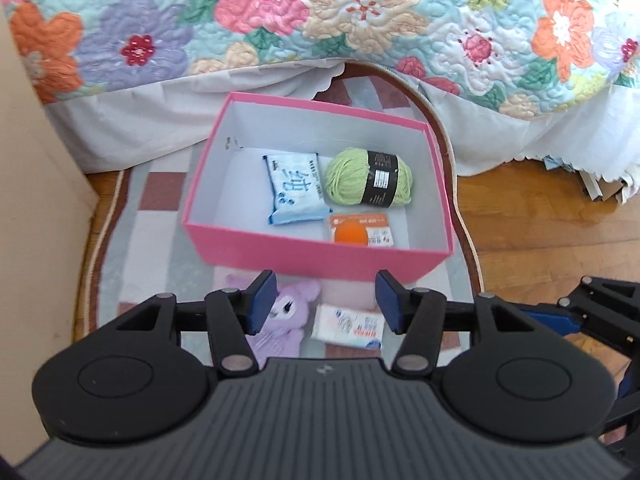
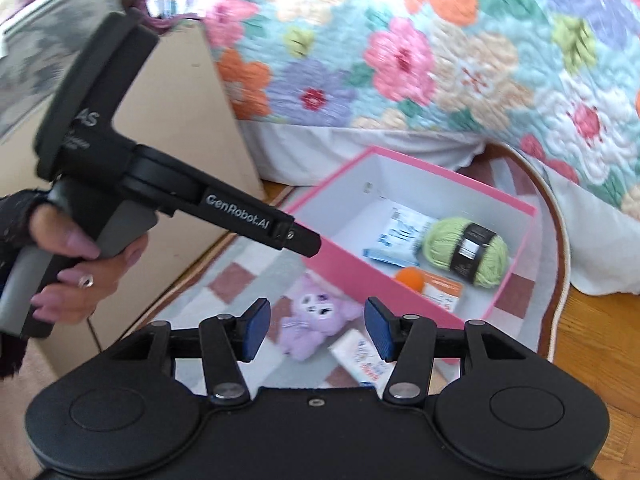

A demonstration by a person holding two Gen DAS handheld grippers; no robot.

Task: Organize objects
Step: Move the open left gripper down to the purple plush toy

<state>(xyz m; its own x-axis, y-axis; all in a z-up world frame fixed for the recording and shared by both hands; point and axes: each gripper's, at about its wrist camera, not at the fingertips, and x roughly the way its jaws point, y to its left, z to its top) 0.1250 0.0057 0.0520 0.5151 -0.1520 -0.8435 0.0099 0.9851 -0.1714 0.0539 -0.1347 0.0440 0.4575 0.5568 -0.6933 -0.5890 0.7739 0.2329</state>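
**Both fingers empty above the pink box**

My left gripper [image 1: 325,298] and right gripper [image 2: 316,328] hang with fingers parted, gripping nothing. Beneath them on the rug [image 1: 132,236] lie a purple plush toy [image 1: 282,322] and a white packet [image 1: 350,326], just outside the pink box [image 1: 280,254]. Inside it sit green yarn [image 1: 368,177], a blue packet [image 1: 296,188] and an orange ball pack [image 1: 358,232]. The floral bedspread [image 1: 320,12] hangs behind.

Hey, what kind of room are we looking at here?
Most likely a bedroom: a bed with a floral quilt and white bed skirt stands over a checked rug on a wooden floor.
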